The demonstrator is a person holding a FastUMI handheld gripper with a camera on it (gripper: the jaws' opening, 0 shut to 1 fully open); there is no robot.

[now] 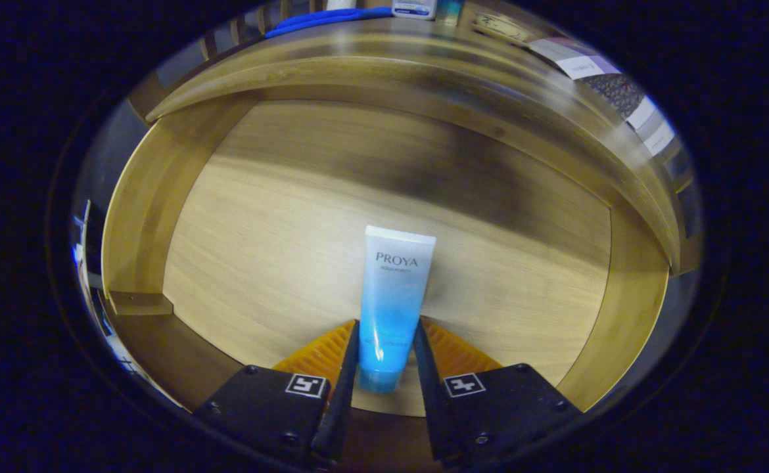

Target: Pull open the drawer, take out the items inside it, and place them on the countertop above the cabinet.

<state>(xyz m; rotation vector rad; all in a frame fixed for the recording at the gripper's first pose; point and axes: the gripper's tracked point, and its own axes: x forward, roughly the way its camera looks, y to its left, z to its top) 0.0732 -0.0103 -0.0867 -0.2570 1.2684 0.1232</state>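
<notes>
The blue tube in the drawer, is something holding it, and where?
Yes. The gripper jaws squeeze the blue-and-white plastic tube by its lower end, near the cap.

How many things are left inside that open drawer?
1. A tube lies on the drawer floor, its cap end between the gripper fingers, which press on both its sides. The drawer's near corners may hide more.

The items on the countertop [424, 29] are cut off and blurred.
</notes>
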